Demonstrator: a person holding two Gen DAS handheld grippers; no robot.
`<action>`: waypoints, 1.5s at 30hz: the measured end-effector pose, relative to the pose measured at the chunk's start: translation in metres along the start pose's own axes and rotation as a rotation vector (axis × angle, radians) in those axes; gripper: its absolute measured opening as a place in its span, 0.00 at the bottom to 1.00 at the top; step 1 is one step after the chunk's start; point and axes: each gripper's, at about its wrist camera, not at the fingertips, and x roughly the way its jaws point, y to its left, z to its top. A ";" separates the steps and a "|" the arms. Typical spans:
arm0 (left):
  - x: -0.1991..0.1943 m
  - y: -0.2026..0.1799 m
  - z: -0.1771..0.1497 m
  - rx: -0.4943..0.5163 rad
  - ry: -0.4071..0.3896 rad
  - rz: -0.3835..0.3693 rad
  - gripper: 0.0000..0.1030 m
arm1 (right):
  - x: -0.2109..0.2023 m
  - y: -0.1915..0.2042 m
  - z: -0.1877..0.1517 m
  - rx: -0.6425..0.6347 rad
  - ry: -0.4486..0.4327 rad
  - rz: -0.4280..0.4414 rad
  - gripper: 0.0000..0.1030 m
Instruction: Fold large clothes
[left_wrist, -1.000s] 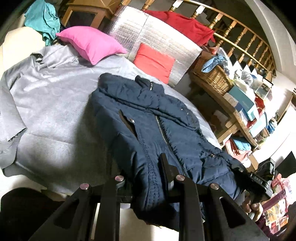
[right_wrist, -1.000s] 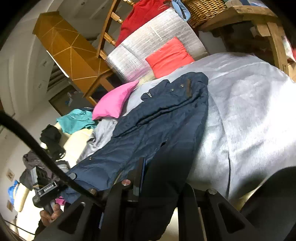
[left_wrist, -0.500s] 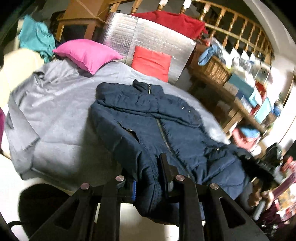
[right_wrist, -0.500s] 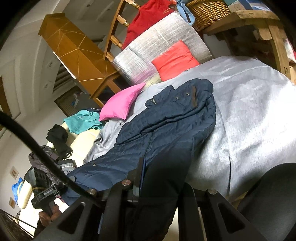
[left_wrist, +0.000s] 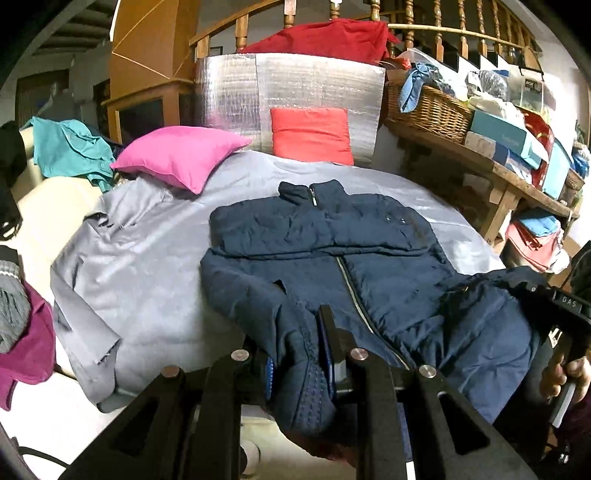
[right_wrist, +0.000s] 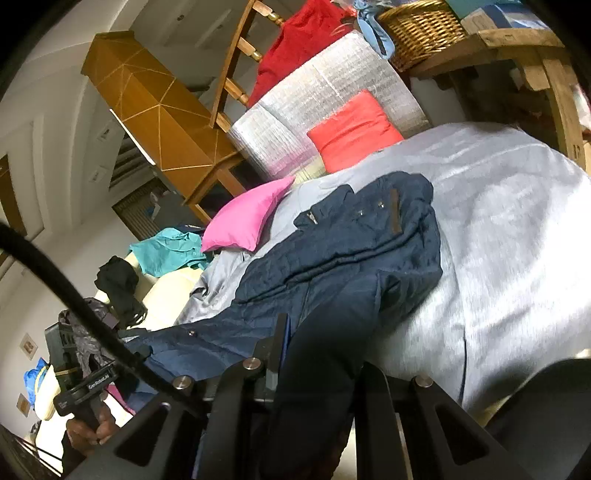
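A navy quilted jacket (left_wrist: 332, 258) lies front up, zip closed, on a bed under a grey sheet (left_wrist: 147, 266), its collar toward the far pillows. My left gripper (left_wrist: 299, 343) is shut on the jacket's near bottom corner, which bunches between the fingers and hangs below them. In the right wrist view the jacket (right_wrist: 351, 251) runs away from the camera. My right gripper (right_wrist: 321, 347) is shut on its other bottom corner, and dark fabric hides one finger. Each gripper also shows in the other's view, held by a hand: the right gripper (left_wrist: 554, 310), the left gripper (right_wrist: 85, 384).
A pink pillow (left_wrist: 181, 155) and a red cushion (left_wrist: 310, 134) lie at the head, against a silver padded panel (left_wrist: 288, 88). A wooden shelf with a wicker basket (left_wrist: 428, 110) and boxes runs along the right. Teal clothing (left_wrist: 66, 151) and a magenta cloth (left_wrist: 29, 343) lie left.
My left gripper has risen and rolled level, lifting its corner of the jacket; the bed now looks upright in its view. The right gripper has hardly moved.
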 end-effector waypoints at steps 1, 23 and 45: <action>0.000 -0.001 0.002 0.002 0.001 0.008 0.21 | 0.001 0.001 0.003 -0.005 -0.004 0.000 0.14; 0.043 0.010 0.072 -0.053 -0.087 0.086 0.21 | 0.065 0.009 0.097 -0.073 -0.142 -0.010 0.14; 0.225 0.069 0.136 -0.359 -0.028 0.154 0.20 | 0.229 -0.061 0.167 0.140 -0.110 -0.122 0.14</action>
